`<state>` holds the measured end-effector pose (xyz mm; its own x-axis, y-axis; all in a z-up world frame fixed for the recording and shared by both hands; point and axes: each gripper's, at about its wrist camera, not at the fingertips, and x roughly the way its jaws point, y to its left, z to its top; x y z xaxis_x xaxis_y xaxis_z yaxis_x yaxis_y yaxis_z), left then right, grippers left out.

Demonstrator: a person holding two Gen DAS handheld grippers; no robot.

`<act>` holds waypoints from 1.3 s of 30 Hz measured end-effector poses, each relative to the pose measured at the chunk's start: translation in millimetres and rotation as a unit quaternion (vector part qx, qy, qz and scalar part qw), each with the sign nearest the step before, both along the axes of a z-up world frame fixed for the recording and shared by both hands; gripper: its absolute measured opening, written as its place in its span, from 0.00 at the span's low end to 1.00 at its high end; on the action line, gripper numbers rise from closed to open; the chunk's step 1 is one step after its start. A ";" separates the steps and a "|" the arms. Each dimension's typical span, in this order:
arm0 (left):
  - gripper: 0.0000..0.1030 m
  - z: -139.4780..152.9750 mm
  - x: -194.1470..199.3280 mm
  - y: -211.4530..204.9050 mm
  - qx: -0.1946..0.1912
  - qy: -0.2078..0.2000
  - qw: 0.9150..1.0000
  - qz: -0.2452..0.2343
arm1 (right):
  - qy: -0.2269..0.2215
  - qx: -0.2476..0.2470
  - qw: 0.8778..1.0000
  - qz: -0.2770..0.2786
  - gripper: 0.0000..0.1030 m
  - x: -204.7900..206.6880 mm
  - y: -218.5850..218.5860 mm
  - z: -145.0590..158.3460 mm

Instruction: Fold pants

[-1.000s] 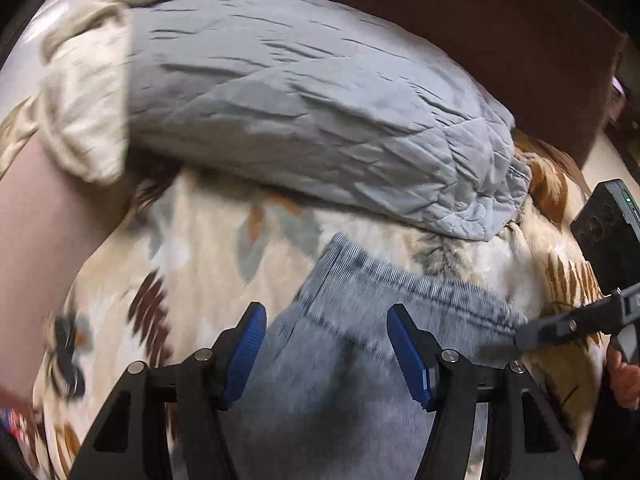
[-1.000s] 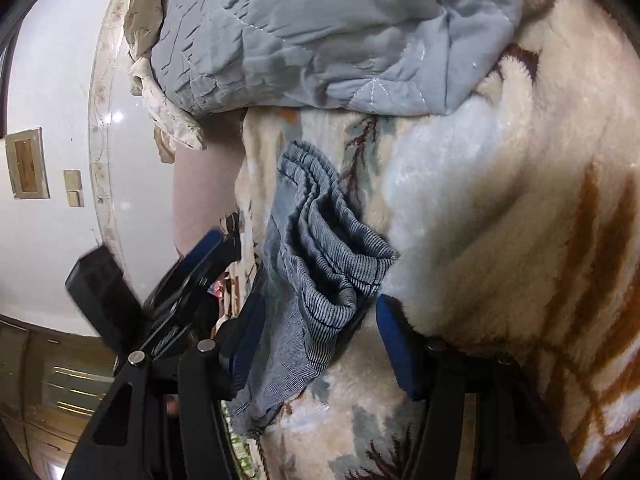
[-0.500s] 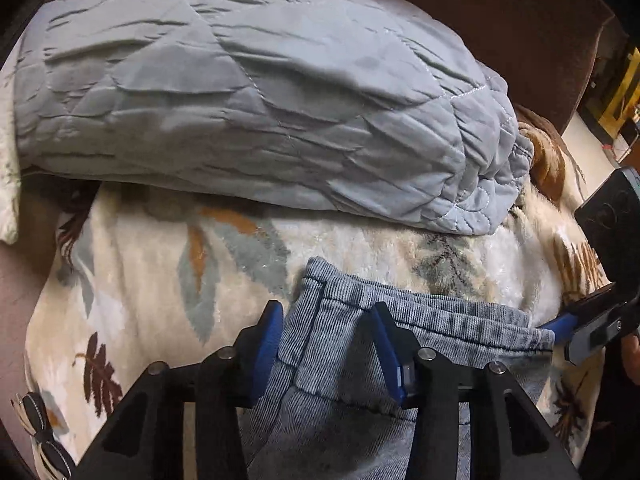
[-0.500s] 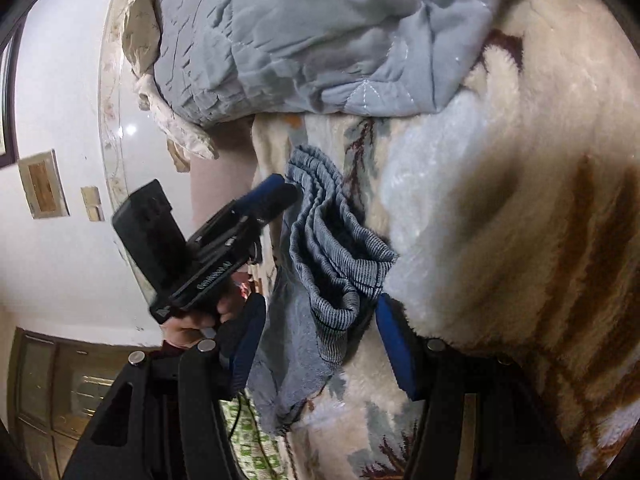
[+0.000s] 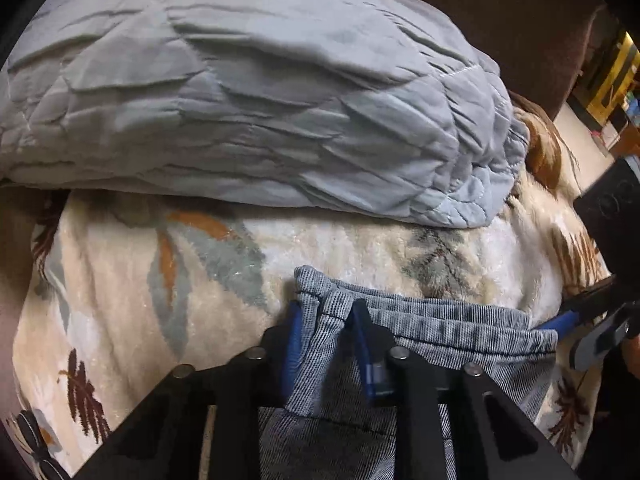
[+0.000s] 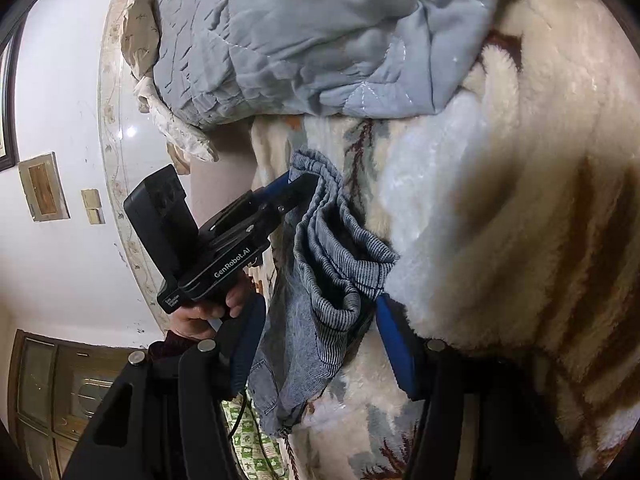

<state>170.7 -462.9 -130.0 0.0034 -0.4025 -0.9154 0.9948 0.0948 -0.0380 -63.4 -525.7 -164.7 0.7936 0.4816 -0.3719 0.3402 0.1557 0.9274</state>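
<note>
Grey-blue ribbed pants (image 5: 432,332) lie on a cream fleece blanket (image 5: 120,292), waistband toward the far side. My left gripper (image 5: 326,344) is shut on the left corner of the waistband. In the right wrist view the pants (image 6: 320,280) bunch between my right gripper's blue pads (image 6: 394,344). My right gripper (image 6: 316,344) stands open around the right waistband corner, not pinching it. The left gripper also shows in the right wrist view (image 6: 298,184), clamped on the far waistband corner.
A quilted grey comforter (image 5: 260,92) is piled just beyond the pants. A brown headboard (image 5: 500,12) stands behind it. The bed's left edge, a white wall (image 6: 60,100) and a wooden cabinet (image 6: 48,392) show in the right wrist view.
My left gripper moved forward to the waistband's left corner and closed on it. My right gripper stayed open around the right corner.
</note>
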 end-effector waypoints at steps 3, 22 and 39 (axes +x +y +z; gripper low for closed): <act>0.18 2.0 -4.0 2.8 -0.009 -0.005 1.000 0.008 | -0.003 0.007 1.000 -0.004 0.57 -2.3 -1.3 -1.0; 0.16 47.4 -5.0 31.1 -0.059 -0.004 0.997 0.044 | -0.009 -0.018 0.999 -0.038 0.57 -8.8 -13.7 11.1; 0.16 39.2 4.6 44.7 -0.064 -0.013 0.996 0.061 | 0.034 -0.136 0.990 0.004 0.66 6.2 -3.8 21.1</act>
